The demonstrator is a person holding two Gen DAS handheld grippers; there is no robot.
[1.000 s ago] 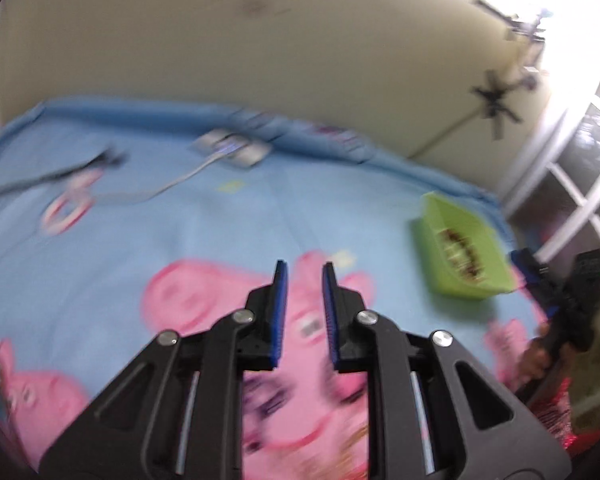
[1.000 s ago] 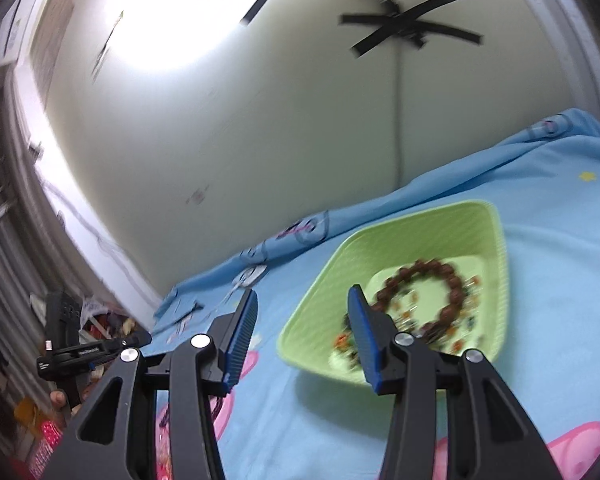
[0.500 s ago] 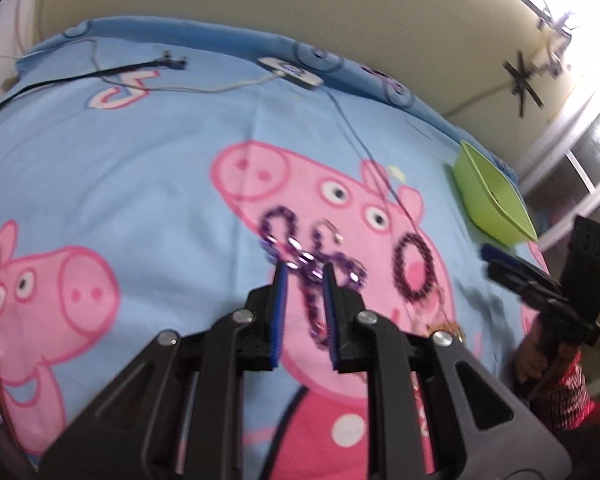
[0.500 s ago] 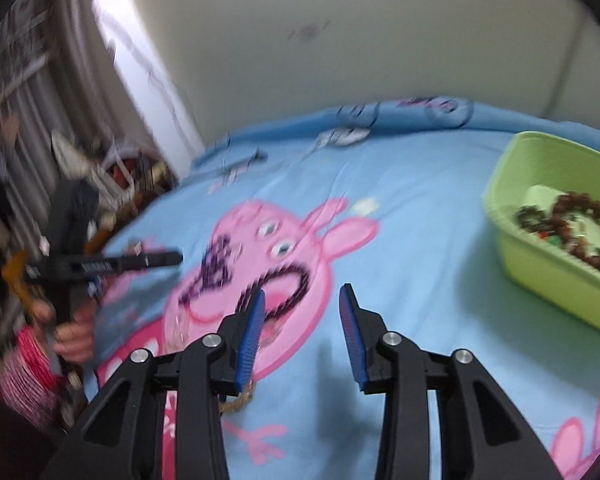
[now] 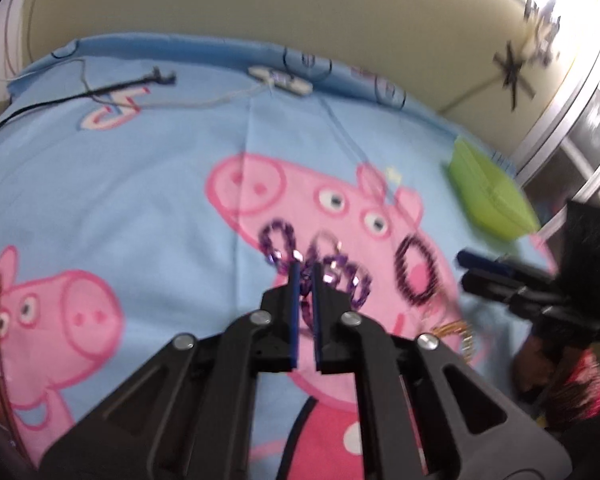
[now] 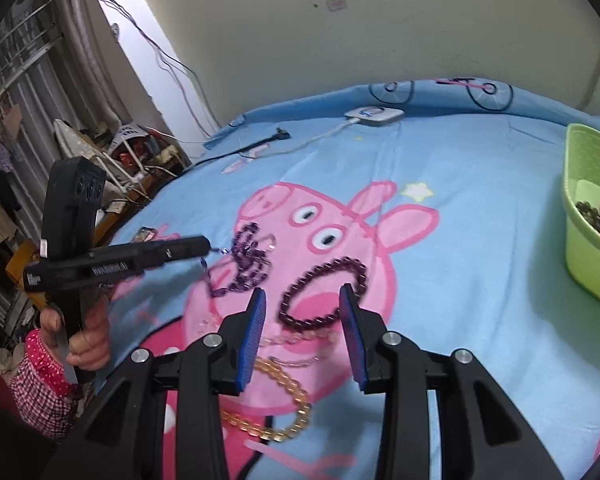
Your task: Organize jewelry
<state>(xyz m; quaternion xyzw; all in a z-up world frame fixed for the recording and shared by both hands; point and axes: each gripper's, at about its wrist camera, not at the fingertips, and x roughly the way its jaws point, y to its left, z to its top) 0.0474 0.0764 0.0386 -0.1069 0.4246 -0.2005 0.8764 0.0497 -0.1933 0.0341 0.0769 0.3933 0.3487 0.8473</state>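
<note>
Left fingers (image 5: 295, 280) now narrowed onto purple chain (image 5: 332, 272).

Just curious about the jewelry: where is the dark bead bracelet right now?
In the right wrist view the dark bead bracelet lies on the blue cartoon bedsheet, just ahead of the right gripper, with the purple chain to its left.

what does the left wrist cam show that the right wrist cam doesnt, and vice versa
Only the left wrist view: the left tongs head-on, shut on the purple chain.
Only the right wrist view: the beads inside the green basket, the hand gripping the left tool, the full gold chain.
Both: the purple chain, the dark bead bracelet, the basket, the blue cartoon-pig sheet.
</note>
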